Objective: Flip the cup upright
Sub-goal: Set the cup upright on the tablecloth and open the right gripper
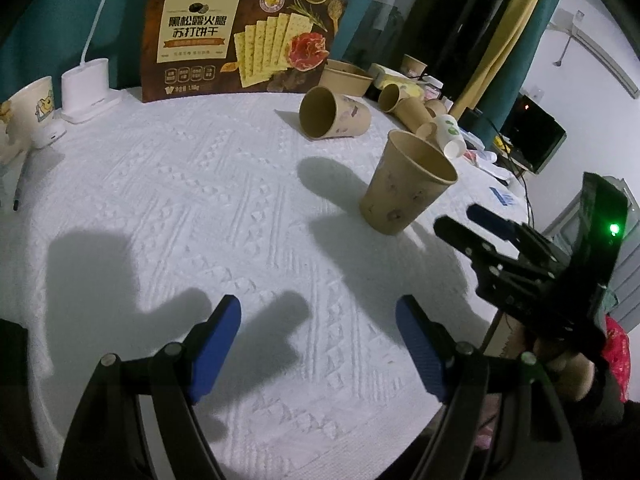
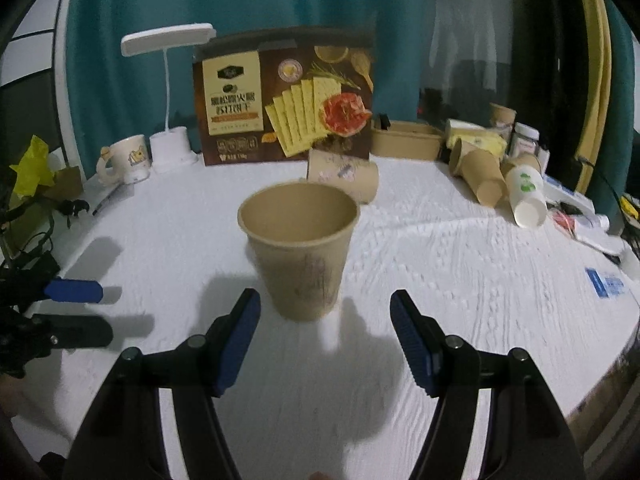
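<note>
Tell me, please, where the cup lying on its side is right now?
In the right wrist view the tipped cup lies mid-table, just behind the upright cup, before the cracker box.

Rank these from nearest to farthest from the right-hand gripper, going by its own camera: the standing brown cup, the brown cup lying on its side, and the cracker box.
1. The upright cup, just ahead of the open right gripper, untouched.
2. The tipped cup, lying behind it.
3. The cracker box, standing at the table's far edge.

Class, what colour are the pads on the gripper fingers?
Blue pads on black arms; clearest in the right wrist view.
</note>
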`<state>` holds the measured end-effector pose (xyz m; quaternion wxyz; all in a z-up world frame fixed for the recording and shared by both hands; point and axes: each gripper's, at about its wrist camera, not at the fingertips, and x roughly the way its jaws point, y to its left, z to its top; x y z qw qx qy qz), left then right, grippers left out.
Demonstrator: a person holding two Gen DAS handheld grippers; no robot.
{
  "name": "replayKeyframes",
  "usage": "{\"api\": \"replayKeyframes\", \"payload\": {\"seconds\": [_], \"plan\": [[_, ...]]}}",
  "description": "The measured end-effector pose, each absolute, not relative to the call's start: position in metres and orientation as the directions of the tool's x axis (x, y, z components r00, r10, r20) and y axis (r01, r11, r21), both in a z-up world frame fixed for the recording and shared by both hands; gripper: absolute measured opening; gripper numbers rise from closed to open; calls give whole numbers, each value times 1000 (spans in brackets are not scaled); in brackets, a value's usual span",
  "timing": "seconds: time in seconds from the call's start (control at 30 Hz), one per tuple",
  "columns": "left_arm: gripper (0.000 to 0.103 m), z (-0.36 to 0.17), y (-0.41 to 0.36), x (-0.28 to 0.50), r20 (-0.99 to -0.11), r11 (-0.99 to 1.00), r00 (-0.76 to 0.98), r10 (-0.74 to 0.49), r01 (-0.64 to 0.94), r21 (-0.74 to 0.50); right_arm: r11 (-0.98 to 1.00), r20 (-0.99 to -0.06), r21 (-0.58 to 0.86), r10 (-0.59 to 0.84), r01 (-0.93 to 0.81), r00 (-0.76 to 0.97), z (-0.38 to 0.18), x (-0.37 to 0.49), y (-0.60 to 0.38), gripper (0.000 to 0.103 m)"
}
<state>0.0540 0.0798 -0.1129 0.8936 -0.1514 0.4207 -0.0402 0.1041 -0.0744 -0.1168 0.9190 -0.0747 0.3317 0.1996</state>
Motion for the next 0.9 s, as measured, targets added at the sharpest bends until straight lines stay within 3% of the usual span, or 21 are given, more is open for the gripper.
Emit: {"api": "replayKeyframes", "payload": {"seconds": [0.67, 0.9], "plan": [[80, -64, 21, 11, -630, 987, 766, -127, 32, -160, 955, -602, 31, 252, -293, 757, -56, 5, -133, 65], [80, -37, 16, -13, -517, 985, 847, -127, 46, -167, 966, -542, 24, 228, -257, 809, -26, -21, -157, 65]]}}
